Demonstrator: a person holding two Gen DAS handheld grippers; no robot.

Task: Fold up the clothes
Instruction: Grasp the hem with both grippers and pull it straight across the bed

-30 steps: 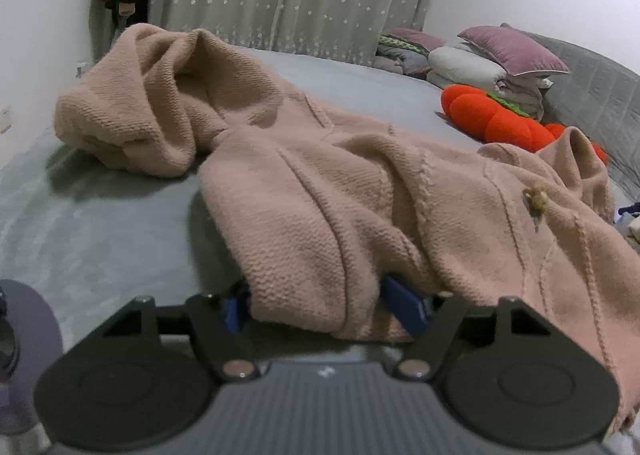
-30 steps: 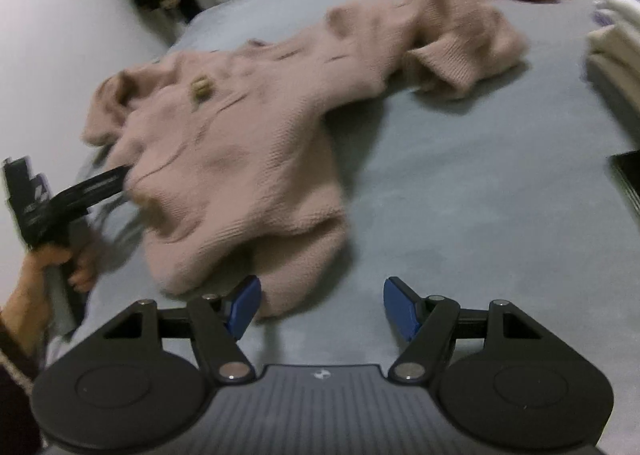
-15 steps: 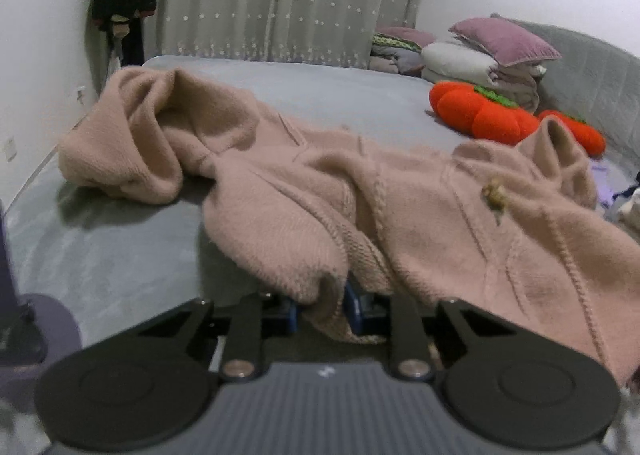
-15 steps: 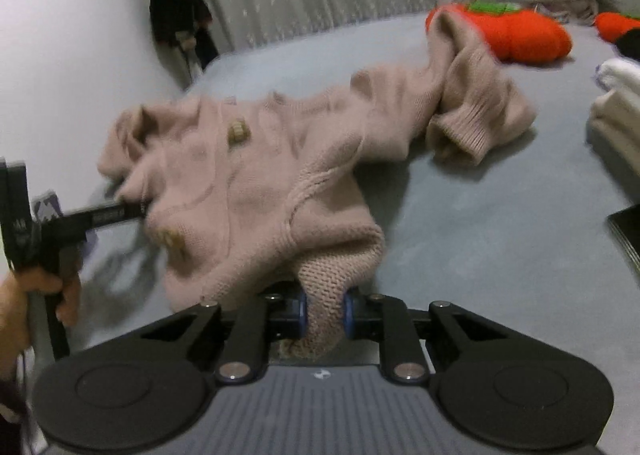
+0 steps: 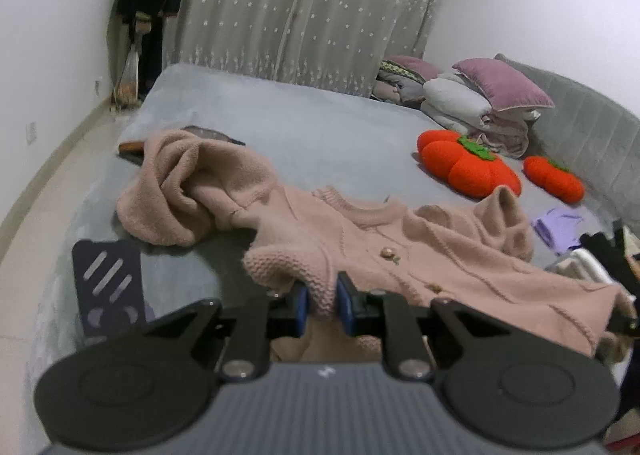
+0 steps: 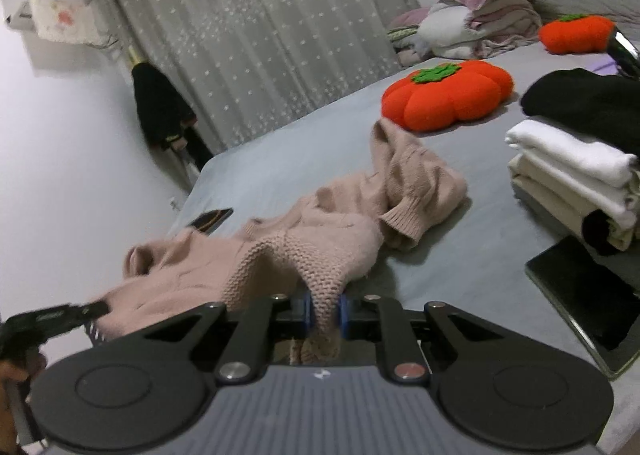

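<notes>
1. Left wrist view: my left gripper [image 5: 322, 303] is pinching the ribbed hem of the pink cardigan [image 5: 400, 251] — its blue jaws are closing tight on a fold of knit at one bottom corner.
2. Right wrist view: my right gripper [image 6: 325, 313] is clamping the other ribbed hem corner of the same cardigan [image 6: 320, 239], jaws pressing on the knit from both sides.
3. I am holding the cardigan over the grey bed [image 5: 312, 127], hem toward me; its neckline and both sleeves are trailing away, bunched on the bed.
4. An orange pumpkin cushion [image 6: 448, 93] is lying beyond one crumpled sleeve, a smaller one [image 5: 554, 177] sitting nearer the headboard.
5. A stack of folded clothes [image 6: 576, 175] is sitting to the right of the cardigan — well apart from it — with a dark tablet [image 6: 584, 295] beside it.
</notes>
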